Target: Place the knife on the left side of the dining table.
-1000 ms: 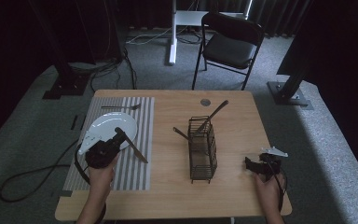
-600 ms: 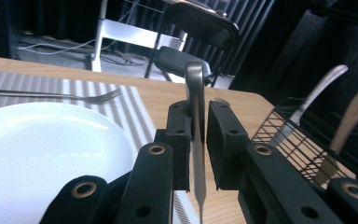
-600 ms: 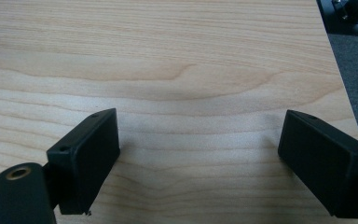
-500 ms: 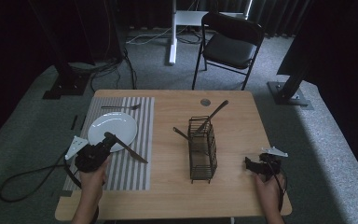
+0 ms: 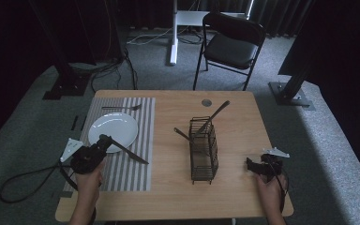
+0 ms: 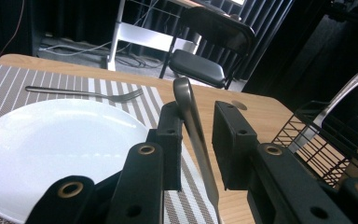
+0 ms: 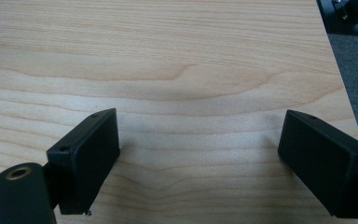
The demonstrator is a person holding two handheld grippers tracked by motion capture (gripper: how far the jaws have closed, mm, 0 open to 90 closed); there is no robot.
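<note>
Up close, the left gripper [image 6: 193, 140] fingers loosely flank a steel knife [image 6: 193, 126], plate [image 6: 51, 144] at nine o'clock; right gripper [image 7: 198, 158] fingers gape, empty.

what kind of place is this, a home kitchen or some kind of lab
Most likely a staged recording room, not a home. A lone wooden table stands on grey carpet, ringed by black curtains and stands, with a folding chair behind it. A place setting is laid out: striped placemat, white plate, fork.

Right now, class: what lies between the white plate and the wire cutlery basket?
In the high view, the knife beside the plate, then bare tabletop up to the basket.
</note>
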